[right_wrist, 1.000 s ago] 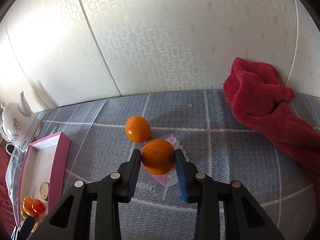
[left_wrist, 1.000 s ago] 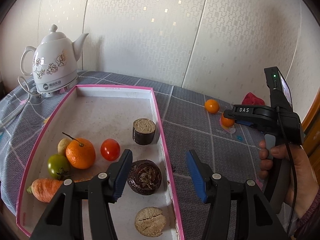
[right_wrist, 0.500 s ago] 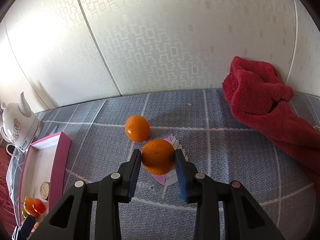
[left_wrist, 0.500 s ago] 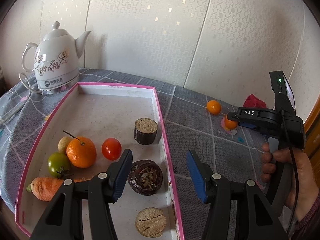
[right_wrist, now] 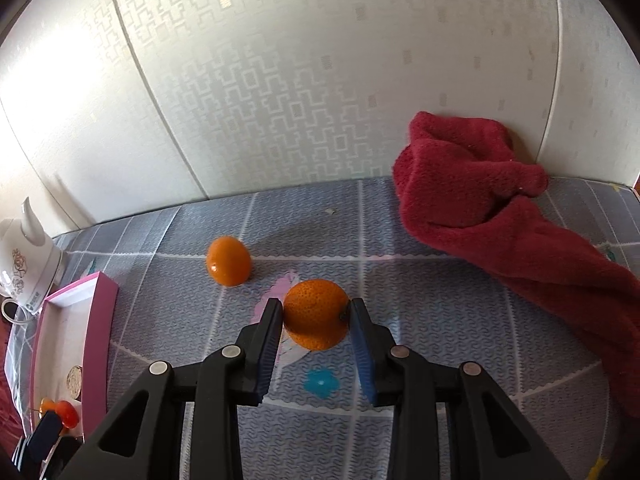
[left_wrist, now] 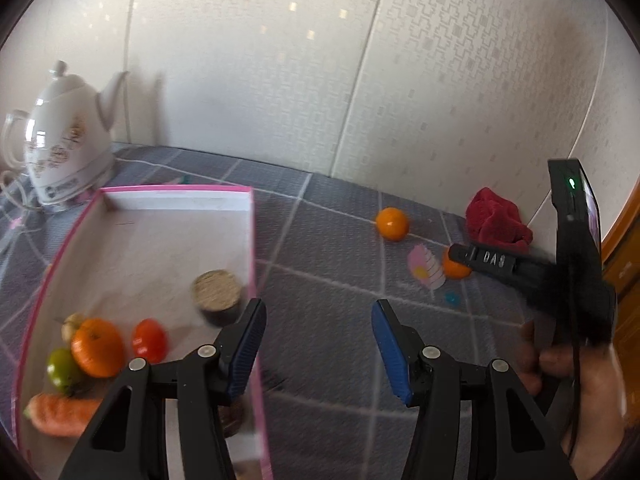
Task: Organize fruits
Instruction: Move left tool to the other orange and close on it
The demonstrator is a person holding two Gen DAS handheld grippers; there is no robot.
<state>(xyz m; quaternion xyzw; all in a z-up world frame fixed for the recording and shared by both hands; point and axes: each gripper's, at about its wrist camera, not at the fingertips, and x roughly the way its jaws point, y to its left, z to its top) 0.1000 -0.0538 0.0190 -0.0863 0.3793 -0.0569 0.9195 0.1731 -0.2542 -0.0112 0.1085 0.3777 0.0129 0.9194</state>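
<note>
Right tongs (right_wrist: 316, 322) clenched on an orange (right_wrist: 316, 314), pads pressed to both flanks, fruit seemingly just off the worktop (right_wrist: 420, 292) above a pink printed patch. Left tongs (left_wrist: 318, 344) released, nothing between the blue pads, hovering across the pink rim of the box (left_wrist: 254, 240), near its right wall. Second orange (right_wrist: 229, 255) lay loose on the worktop just beyond and to the left of the gripped one, apart from it. Inside the box: another orange (left_wrist: 97, 347), a red tomato (left_wrist: 149, 340), a green one (left_wrist: 64, 369), a carrot (left_wrist: 60, 414) and a brown cut round (left_wrist: 217, 295), bunched toward the near left corner. Red towel (right_wrist: 500, 208) heaped against the wall at the right, kettle (left_wrist: 66, 148) behind the box.

Step in hand, by judgement: pick-up done, carry to the box about to begin. Next move called for a lift clear of the worktop, a sweep leftward over the pink wall, and a set-down in a bare stretch of the box floor, gently, since a round fruit rolls. Needed also: room from the left tongs parked at the rim.
</note>
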